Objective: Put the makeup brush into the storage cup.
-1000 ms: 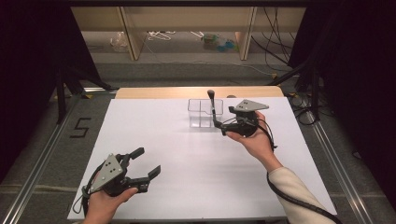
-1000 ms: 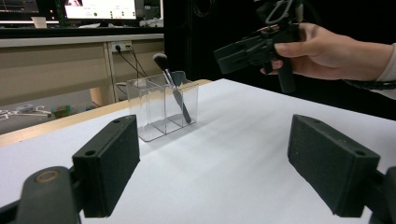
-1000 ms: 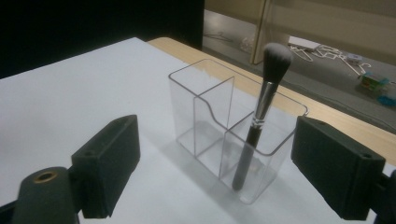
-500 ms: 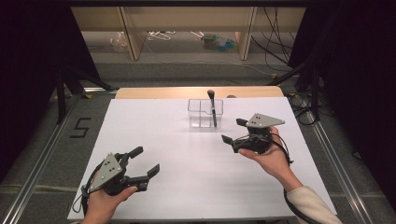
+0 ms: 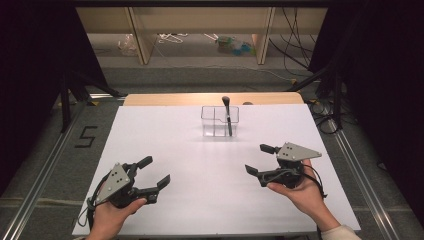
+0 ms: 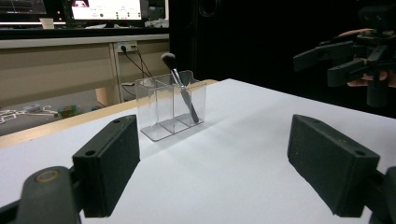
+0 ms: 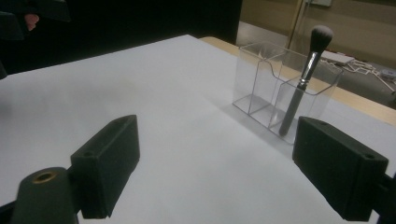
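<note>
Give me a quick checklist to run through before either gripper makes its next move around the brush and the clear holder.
1. Brush sits head up in the clear holder: ok.
2. Holder stands upright on the table: ok.
3. Left gripper open, holding nothing: ok.
4. Right gripper open, holding nothing: ok.
5. Both grippers apart from the holder: ok.
6. Whether the brush will stay put in its lean: cannot tell.

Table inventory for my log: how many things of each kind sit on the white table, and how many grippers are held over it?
Makeup brush: 1
Clear organizer: 1, holding the brush in its right compartment
Grippers: 2, left gripper and right gripper, both open and empty
Total: 4
</note>
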